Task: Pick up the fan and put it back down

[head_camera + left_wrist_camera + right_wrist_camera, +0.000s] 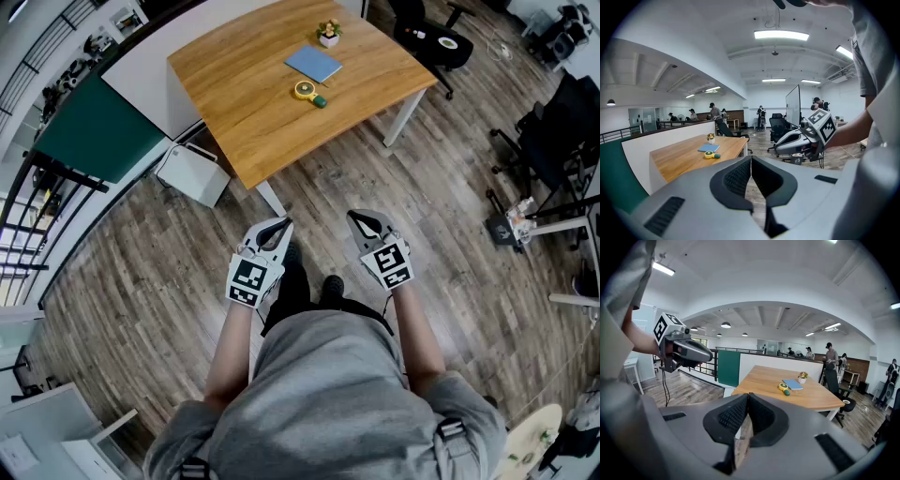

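Note:
The fan [307, 92] is small and yellow with a green handle. It lies on the wooden table [234, 112], near the middle. It also shows small in the left gripper view as the fan [711, 155] and in the right gripper view as the fan [783, 387]. Both grippers hang over the floor in front of the person, well short of the table. My left gripper [280, 226] is shut and empty, its jaws meeting at the left gripper's tip [751, 161]. My right gripper [360, 218] is shut and empty too, pads together at the right gripper's tip [748, 399].
On the table behind the fan lie a blue notebook [313, 64] and a small potted plant [328, 34]. A white box [192, 173] stands on the floor by the table's left leg. A black office chair [433, 42] sits beyond the table, and stands and gear [530, 220] crowd the right.

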{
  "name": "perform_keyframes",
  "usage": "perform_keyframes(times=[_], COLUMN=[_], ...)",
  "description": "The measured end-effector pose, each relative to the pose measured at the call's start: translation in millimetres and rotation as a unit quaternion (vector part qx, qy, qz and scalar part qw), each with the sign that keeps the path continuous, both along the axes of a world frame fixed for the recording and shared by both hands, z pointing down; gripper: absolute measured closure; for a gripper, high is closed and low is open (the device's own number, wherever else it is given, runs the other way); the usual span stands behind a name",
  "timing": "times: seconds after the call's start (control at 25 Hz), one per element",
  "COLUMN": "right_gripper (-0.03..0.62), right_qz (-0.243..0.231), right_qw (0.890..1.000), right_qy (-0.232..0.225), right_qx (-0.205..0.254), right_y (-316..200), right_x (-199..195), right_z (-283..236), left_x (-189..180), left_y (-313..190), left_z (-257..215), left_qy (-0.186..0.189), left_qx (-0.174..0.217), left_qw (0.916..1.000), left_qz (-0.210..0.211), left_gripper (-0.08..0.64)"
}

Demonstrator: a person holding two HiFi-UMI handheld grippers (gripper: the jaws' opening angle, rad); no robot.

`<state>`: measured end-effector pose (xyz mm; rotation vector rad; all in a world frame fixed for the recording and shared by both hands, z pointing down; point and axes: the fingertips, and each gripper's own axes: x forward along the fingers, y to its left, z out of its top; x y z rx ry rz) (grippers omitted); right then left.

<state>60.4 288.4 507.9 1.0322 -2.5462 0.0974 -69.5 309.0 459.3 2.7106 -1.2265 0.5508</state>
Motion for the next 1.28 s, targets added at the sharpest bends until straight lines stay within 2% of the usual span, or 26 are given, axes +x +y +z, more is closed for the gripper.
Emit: perform_keyframes(times=[0.56,0.96,1.28], right_gripper=[0.586,0.586,0.549], right_qz=[0.010,0.007,0.000], right_qw=[1.000,1.000,0.999], right_qy=[-0.018,-0.016,-0.032], right_qx=[0.014,0.007,0.008], right_y=[-13.5,-14.7,-16.4], right_x=[17.7,26.1,19.8], right_z=[-1.5,4.7,-1.3], left_x=[14.0,21.9,25.8], left_y=[-8.1,-8.0,-5.5], left_z=[4.5,4.8,7.7], left_qy=[0.001,0.003,0.006], left_qx=[0.002,0.001,-0.002], left_qw=[0.9999,0.9998,0.9999], left_qz=[-0.016,-0.019,-0.011], left_gripper=[0.536,0.535,0.534])
